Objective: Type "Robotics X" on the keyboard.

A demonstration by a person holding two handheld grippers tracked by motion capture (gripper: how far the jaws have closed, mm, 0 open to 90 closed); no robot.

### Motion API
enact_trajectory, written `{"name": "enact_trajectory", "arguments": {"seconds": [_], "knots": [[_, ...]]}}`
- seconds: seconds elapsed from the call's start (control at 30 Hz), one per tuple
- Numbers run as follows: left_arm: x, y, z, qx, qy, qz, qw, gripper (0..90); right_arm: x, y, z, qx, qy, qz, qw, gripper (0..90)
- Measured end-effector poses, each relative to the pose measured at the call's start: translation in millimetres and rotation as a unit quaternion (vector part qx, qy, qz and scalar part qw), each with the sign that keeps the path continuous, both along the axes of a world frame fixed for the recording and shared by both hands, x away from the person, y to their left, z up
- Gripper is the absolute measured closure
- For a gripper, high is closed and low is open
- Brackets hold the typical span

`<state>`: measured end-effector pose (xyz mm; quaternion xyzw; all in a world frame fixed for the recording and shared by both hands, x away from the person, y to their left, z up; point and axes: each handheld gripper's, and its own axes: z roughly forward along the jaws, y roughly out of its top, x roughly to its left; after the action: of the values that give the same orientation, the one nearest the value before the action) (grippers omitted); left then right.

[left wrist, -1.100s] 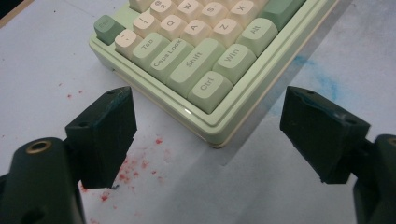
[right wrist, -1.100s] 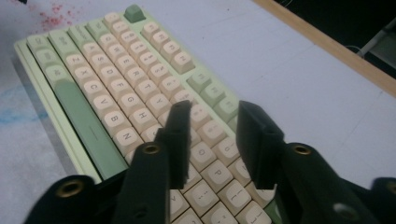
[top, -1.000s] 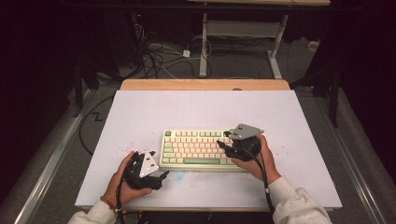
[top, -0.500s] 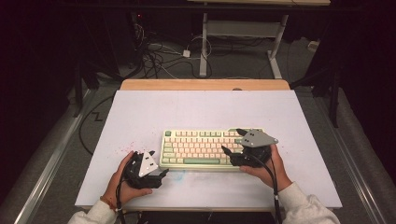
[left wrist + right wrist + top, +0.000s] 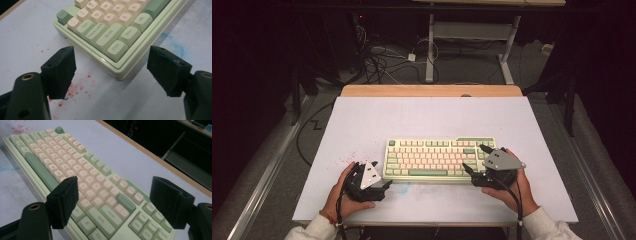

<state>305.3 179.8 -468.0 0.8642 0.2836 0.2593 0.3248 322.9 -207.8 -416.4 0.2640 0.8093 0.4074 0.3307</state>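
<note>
White tabletop [image 5: 427, 115] carries a pale green keyboard [image 5: 439, 159] near its front edge, with broad bare surface behind and to both sides. At its left end, the left gripper [image 5: 371, 181] stands with jaws apart, just opened further, holding nothing. At its right end, the right gripper [image 5: 477, 162] straddles the keys, jaws apart and empty.

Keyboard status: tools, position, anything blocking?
Left tool open at the keyboard's near-left corner. Right tool just opened, empty, over its right end. Nothing blocking.
</note>
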Motion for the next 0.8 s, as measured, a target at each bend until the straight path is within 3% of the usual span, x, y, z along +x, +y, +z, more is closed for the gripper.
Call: {"name": "enact_trajectory", "arguments": {"seconds": [0.33, 0.47, 0.8], "knots": [[-0.1, 2.5, 4.8, -0.025, 0.001, -0.006, 0.9997, 26.0, -16.3, -21.5, -9.3, -0.007, -0.005, -0.02, 0.9998, 24.8], [0.3, 3.3, 5.7, -0.024, 0.002, 0.0, 0.9997, 27.7, -22.9, -29.3, -13.8, -0.005, -0.004, -0.024, 0.9997, 25.4], [2.3, 3.4, 9.2, -0.027, 0.008, 0.003, 0.9996, 46.6, -35.5, -44.2, -25.3, -0.002, 0.007, -0.033, 0.9994, 25.4]]}}
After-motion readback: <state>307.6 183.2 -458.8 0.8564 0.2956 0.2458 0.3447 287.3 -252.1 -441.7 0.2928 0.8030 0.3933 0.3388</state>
